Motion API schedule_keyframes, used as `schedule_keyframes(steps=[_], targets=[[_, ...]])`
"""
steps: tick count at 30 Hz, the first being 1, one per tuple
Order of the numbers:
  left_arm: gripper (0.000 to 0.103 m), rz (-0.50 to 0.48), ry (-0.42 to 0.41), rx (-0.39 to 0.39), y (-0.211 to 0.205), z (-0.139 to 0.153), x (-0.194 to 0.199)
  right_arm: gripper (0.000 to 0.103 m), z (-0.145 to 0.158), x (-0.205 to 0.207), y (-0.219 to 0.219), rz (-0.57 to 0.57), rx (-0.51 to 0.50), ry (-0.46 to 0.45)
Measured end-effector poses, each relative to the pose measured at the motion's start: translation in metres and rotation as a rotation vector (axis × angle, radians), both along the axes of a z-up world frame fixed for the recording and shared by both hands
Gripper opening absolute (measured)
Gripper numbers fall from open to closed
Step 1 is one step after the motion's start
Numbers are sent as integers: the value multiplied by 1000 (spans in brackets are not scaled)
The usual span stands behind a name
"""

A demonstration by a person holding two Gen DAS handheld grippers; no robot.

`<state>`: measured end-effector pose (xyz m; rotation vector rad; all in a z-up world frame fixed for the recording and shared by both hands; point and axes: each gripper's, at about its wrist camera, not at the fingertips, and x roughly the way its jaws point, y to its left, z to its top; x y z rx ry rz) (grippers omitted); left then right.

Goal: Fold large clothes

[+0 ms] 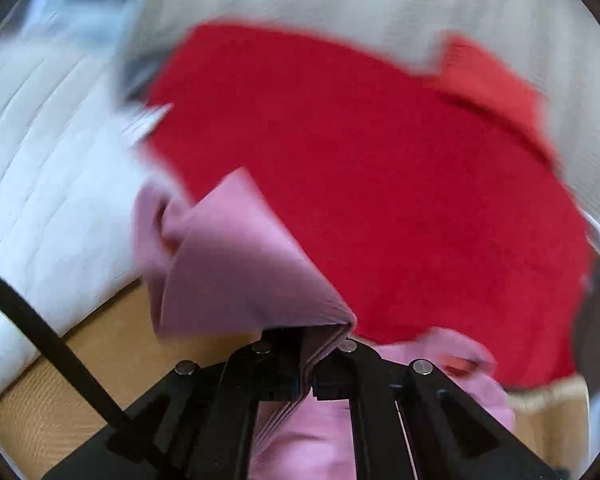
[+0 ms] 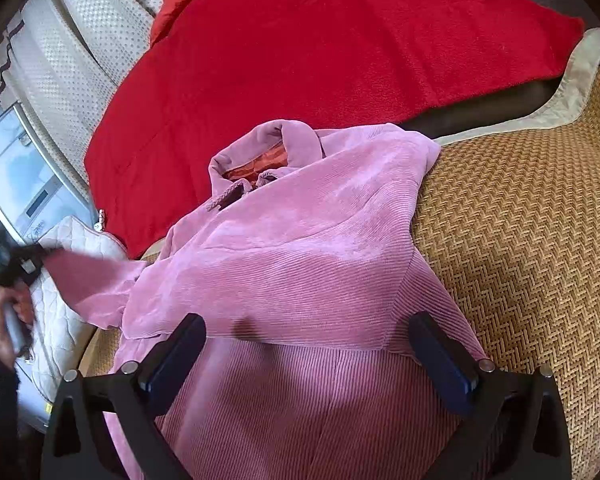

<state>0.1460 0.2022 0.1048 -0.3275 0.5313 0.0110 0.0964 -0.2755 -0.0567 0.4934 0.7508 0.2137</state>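
Pink corduroy coat (image 2: 300, 240) lies on woven mat (image 2: 520, 240); left gripper (image 1: 312, 364) fingers clenched on its sleeve (image 1: 236, 264), right gripper (image 2: 306, 360) fingers released above hem: carry sleeve flat across chest, avoiding bunching.

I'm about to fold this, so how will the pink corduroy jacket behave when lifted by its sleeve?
Probably floppy: the pink corduroy jacket drapes in soft folds, its sleeve sagging from the left gripper. Its ribbed cloth looks thick, so likely heavyish and unlikely to slip.
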Motion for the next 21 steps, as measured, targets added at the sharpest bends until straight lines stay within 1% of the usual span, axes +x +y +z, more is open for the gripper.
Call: schedule_keyframes(steps=[1, 2, 3, 5, 7, 8, 9, 10, 12, 13, 14, 15, 16, 17, 18, 20, 21], targets=[[4, -84, -43, 30, -35, 14, -8, 103, 0, 0, -1, 0, 3, 0], [4, -148, -71, 55, -55, 26, -17, 103, 0, 0, -1, 0, 6, 0], [4, -223, -96, 85, -88, 31, -25, 103, 0, 0, -1, -1, 9, -1], [5, -371, -99, 129, -146, 25, -36, 103, 0, 0, -2, -2, 18, -2], [11, -475, -59, 182, -196, -2, -44, 103, 0, -1, -4, -4, 32, -4], [39, -502, -28, 207, -211, -17, -46, 103, 0, -1, -5, -6, 42, -5], [77, -530, 25, 242, -226, -39, -48, 103, 1, -1, -6, -7, 53, -7], [86, -542, 91, 281, -235, -61, -44, 103, 1, -2, -8, -8, 63, -8], [86, -528, 183, 351, -241, -100, -40, 103, 1, -3, -11, -13, 93, -13], [86, -511, 220, 375, -238, -114, -43, 103, 2, -3, -13, -14, 110, -15], [86, -482, 232, 367, -228, -121, -45, 103, 2, -4, -16, -17, 128, -17], [86, -458, 226, 343, -223, -122, -45, 103, 3, -5, -18, -22, 151, -17], [86, -429, 211, 302, -208, -123, -57, 103, 4, -6, -22, -30, 184, -16], [86, -401, 188, 255, -188, -117, -63, 103, 5, -7, -25, -37, 213, -16], [86, -377, 162, 215, -171, -113, -67, 103, 7, -10, -30, -45, 265, -17], [86, -294, 122, 187, -142, -108, -68, 103, 11, -16, -40, -51, 377, -27], [87, -247, 109, 176, -125, -108, -69, 103, 16, -18, -44, -56, 408, -38]])
